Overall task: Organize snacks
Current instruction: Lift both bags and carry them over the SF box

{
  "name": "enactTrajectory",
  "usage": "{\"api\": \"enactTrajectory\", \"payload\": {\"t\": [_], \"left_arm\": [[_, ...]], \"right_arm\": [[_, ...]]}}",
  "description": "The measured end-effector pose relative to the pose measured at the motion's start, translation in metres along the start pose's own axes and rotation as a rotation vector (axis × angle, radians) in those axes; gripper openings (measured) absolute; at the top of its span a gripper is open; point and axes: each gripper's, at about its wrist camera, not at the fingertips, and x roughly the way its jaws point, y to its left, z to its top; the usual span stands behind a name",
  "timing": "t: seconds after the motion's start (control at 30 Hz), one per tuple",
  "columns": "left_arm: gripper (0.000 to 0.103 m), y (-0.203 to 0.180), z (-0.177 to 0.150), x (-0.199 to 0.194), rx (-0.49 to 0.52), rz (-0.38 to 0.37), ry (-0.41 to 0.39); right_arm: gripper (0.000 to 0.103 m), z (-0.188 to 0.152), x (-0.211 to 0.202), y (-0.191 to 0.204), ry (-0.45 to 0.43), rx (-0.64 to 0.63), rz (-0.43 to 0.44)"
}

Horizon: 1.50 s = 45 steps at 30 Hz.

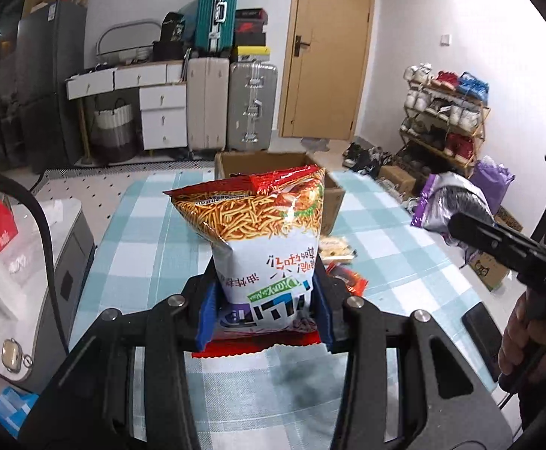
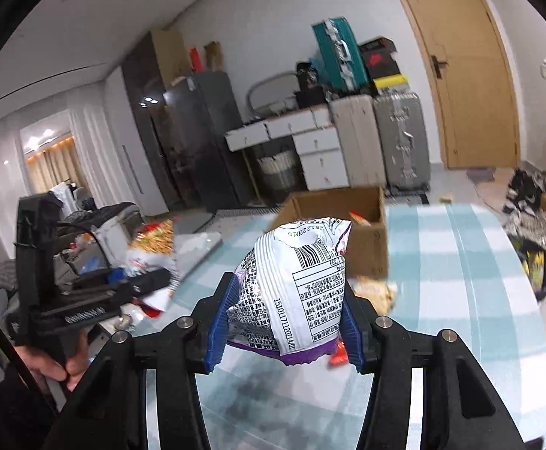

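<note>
In the left wrist view my left gripper (image 1: 265, 315) is shut on a red and white bag of fried noodle sticks (image 1: 261, 232), held upright above the checked table (image 1: 153, 232). In the right wrist view my right gripper (image 2: 284, 322) is shut on a white and purple snack bag (image 2: 299, 281) with a barcode facing me. An open cardboard box (image 1: 273, 161) stands at the table's far edge, also seen as the box (image 2: 362, 217) beyond the purple bag. The right gripper with its bag (image 1: 456, 210) shows at the right of the left wrist view.
Loose snack packets (image 1: 344, 270) lie on the table beside the box, and a yellowish packet (image 2: 377, 292) lies near it. A dark phone (image 1: 486, 333) rests at the table's right edge. Suitcases, a white drawer unit and a door stand behind. A shoe rack (image 1: 445, 120) is at the right.
</note>
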Motion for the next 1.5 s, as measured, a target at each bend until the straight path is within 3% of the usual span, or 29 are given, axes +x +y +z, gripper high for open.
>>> {"api": "enactTrajectory", "payload": {"t": [0.43,0.7,0.93,1.23,1.5], "left_arm": [[0.039,-0.002,0.073,-0.073,-0.041,-0.154,0.013],[0.039,-0.022,0.123,-0.086,0.025,-0.153,0.002],[0.039,-0.031,0.172,-0.077,0.006,-0.157,0.008],[0.04,-0.038,0.223,-0.014,0.054,-0.092,0.039],[0.04,-0.006,0.252,0.097,0.007,-0.113,0.122]], "right_arm": [[0.051,0.082,-0.042,0.045,-0.082,-0.069,0.084],[0.051,0.133,-0.042,0.052,-0.1,-0.09,0.121],[0.051,0.17,-0.024,0.036,-0.091,-0.074,0.12],[0.051,0.204,0.01,0.003,-0.122,-0.039,0.082],[0.051,0.227,0.075,-0.021,-0.056,-0.053,0.075]]}}
